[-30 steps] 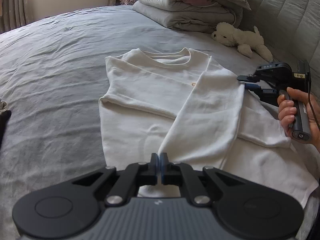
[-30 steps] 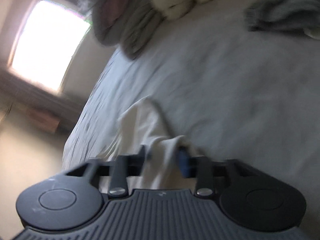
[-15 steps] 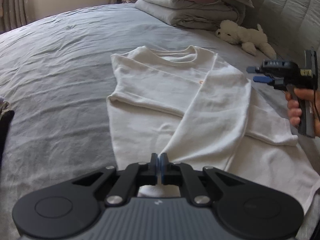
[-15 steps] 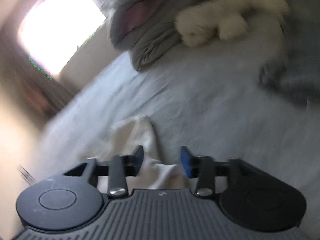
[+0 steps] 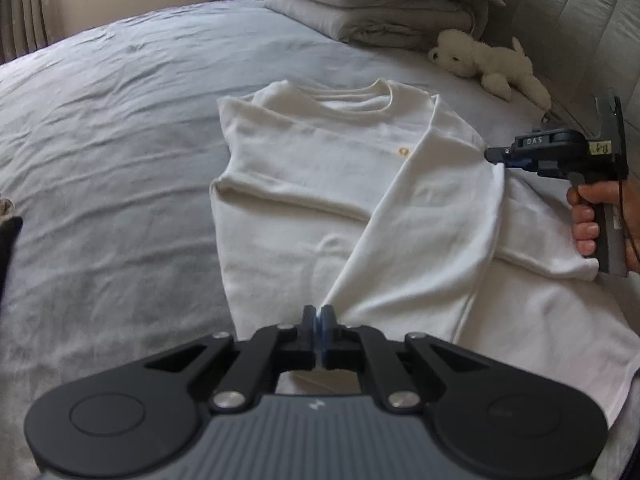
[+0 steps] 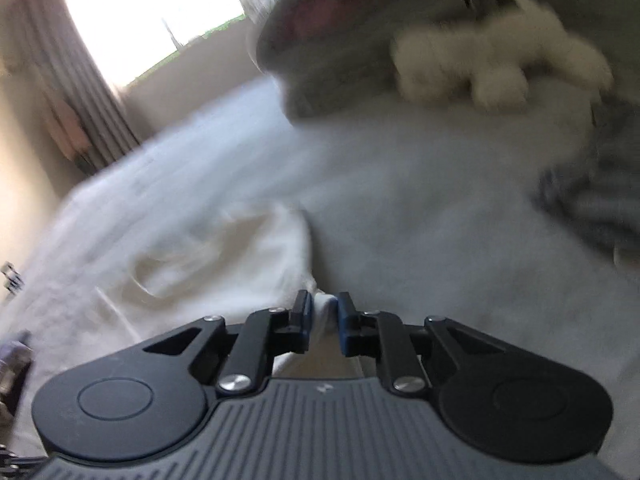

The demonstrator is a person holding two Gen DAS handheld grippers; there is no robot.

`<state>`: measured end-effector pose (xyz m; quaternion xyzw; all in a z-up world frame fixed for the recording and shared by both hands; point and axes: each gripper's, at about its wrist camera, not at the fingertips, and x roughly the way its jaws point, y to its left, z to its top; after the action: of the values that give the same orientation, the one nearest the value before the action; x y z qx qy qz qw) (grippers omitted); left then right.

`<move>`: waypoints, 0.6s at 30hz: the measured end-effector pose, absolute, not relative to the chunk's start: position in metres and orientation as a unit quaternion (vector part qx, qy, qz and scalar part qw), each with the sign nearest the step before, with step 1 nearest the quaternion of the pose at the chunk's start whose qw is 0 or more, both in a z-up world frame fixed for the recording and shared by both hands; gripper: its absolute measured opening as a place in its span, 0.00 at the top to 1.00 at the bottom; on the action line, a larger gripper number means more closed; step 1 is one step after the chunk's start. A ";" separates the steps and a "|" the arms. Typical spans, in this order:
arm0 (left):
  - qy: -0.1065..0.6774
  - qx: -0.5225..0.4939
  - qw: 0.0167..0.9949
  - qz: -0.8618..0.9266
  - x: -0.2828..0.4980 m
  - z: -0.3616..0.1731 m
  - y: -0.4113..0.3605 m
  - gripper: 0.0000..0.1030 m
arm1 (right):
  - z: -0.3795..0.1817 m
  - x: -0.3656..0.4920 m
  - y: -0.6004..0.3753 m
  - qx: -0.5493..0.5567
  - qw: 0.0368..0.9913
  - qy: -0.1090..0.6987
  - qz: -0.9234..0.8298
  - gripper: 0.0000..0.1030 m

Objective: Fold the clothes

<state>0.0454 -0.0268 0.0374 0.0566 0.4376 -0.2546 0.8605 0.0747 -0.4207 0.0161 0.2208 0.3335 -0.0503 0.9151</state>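
From the left wrist, the whole white sweatshirt [image 5: 320, 200] shows, lying face up on the grey bed [image 5: 112, 152] with its neckline toward the headboard. One sleeve is folded straight across the chest; the other runs in a long diagonal down to the left tool [image 5: 319, 330], whose jaws are pressed together on that sleeve's cuff end. This view also takes in the right tool [image 5: 494, 155], held in a hand [image 5: 592, 216] at the sweatshirt's far shoulder edge, its tips touching the cloth.

The right wrist view is blurred, yet up close it shows what the other cannot: the right tool [image 6: 324, 320] has a bunched fold of white cloth between its jaws, which are closing; the pads seem to press on it already.

The sweatshirt's hem side lies near the bed's near edge. To the left of the garment, wide bare sheet lies open.

A white plush dog [image 5: 488, 66] lies just beyond the right shoulder, apart from the cloth, with folded grey bedding [image 5: 372, 4] stacked behind it against the quilted headboard [image 5: 568, 12]. A curtained window [image 6: 152, 20] stands beyond the bed.
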 end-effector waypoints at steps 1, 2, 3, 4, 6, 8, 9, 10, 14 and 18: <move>0.437 0.055 0.861 -0.254 0.045 0.039 -0.026 0.98 | 0.012 0.077 -0.421 0.218 0.915 0.336 -0.050 0.84; 0.435 0.054 0.862 -0.255 0.045 0.040 -0.026 0.98 | 0.012 0.078 -0.421 0.214 0.916 0.335 -0.050 0.81; 0.435 0.054 0.862 -0.254 0.044 0.040 -0.026 0.98 | 0.015 0.078 -0.420 0.209 0.918 0.334 -0.047 0.79; 0.435 0.054 0.862 -0.254 0.044 0.040 -0.025 0.98 | 0.019 0.078 -0.418 0.201 0.920 0.334 -0.045 0.78; 0.436 0.055 0.863 -0.250 0.044 0.038 -0.027 0.98 | 0.023 0.078 -0.416 0.184 0.924 0.333 -0.040 0.78; 0.434 0.059 0.865 -0.245 0.042 0.037 -0.030 0.97 | 0.022 0.077 -0.417 0.179 0.924 0.335 -0.037 0.76; 0.433 0.062 0.866 -0.243 0.042 0.037 -0.031 0.97 | 0.023 0.076 -0.415 0.172 0.926 0.335 -0.037 0.74; 0.433 0.060 0.866 -0.242 0.042 0.036 -0.031 0.97 | 0.024 0.074 -0.411 0.161 0.928 0.335 -0.038 0.69; 0.436 0.052 0.866 -0.238 0.044 0.036 -0.029 0.95 | 0.030 0.072 -0.397 0.121 0.938 0.324 -0.028 0.59; 0.432 0.065 0.868 -0.236 0.041 0.036 -0.033 0.95 | 0.029 0.072 -0.386 0.091 0.942 0.322 -0.030 0.55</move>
<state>0.0415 -0.0327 0.0364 0.0648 0.4316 -0.2363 0.8681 0.0715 -0.3857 0.0287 0.0912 0.3222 -0.0298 0.9418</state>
